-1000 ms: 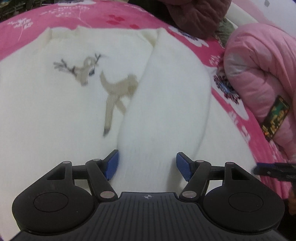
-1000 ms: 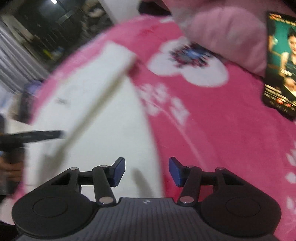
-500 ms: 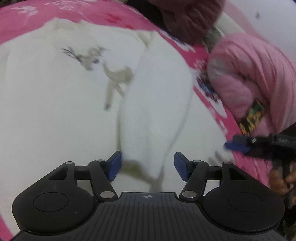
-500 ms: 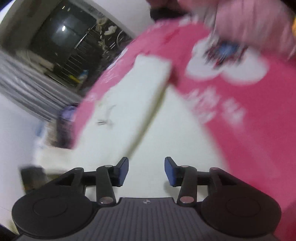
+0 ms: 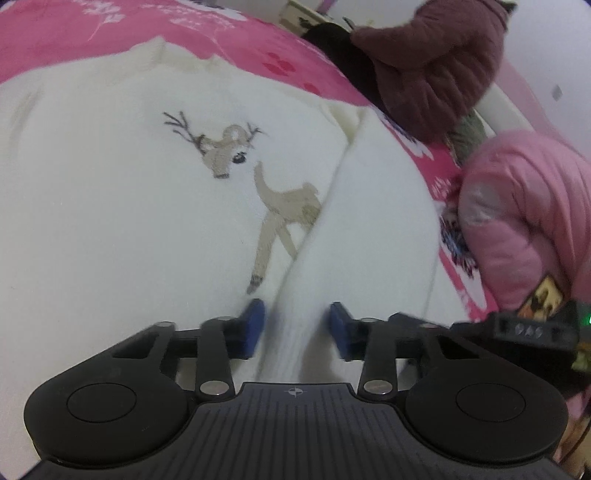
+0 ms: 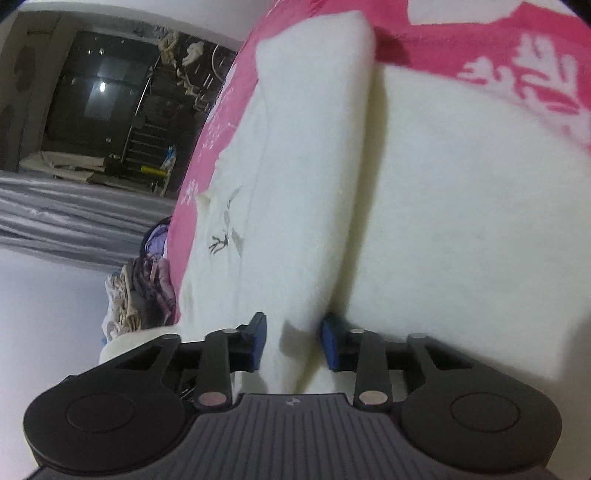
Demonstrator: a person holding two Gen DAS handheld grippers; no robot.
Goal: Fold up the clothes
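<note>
Both tongs have come down around the sweater's (image 5: 110,229) sleeve (image 5: 373,229) on the pink bed (image 5: 74,33). Left tongs (image 5: 295,328) and right tongs (image 6: 292,341) stand narrow around it, not yet pinching. Squeeze evenly, then lift together.

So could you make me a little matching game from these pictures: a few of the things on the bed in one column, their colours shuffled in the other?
Things:
1. sweater
2. deer design
3. bedspread
4. puffer jacket at the far top

Colours:
A. maroon
B. cream white
C. bright pink with white flowers
D. tan

Pairs: 1-B, 2-D, 3-C, 4-A
</note>
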